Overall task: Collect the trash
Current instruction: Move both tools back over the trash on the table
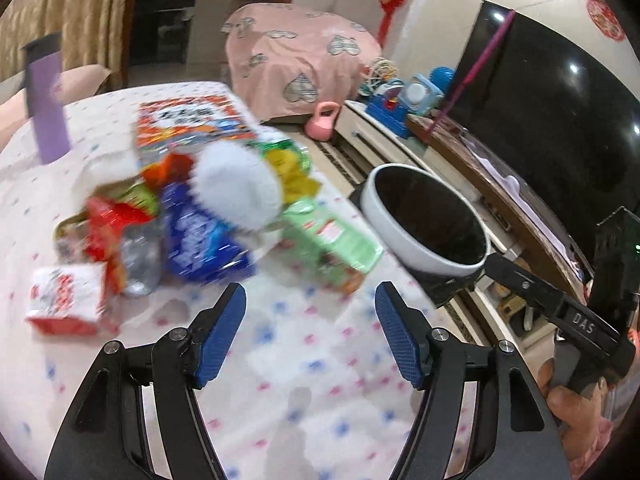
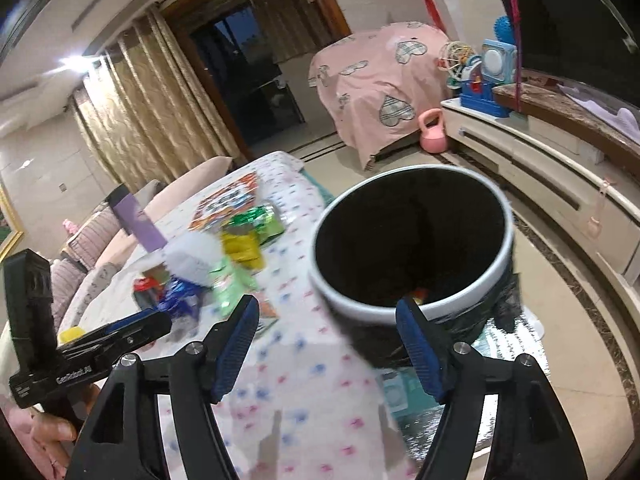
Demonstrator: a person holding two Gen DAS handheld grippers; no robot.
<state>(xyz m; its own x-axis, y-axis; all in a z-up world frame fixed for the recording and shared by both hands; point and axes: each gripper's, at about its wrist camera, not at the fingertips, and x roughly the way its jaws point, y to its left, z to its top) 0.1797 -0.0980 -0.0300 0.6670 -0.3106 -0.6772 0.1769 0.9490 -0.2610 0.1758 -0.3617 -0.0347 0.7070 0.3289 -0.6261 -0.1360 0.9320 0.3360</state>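
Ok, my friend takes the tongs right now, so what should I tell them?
Left tongs: open, empty, over the tablecloth, short of the trash pile.
Right tongs: open, empty, by the bin.
Bin: past the table edge, with something small and colourful inside.
Left: nearly all of it, including the blue wrapper, green packet and red-and-white carton. The pictures are blurred.

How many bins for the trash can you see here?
1. The bin, white-rimmed with a black liner, stands beside the table's edge, right of the trash pile. Any other would be out of view.
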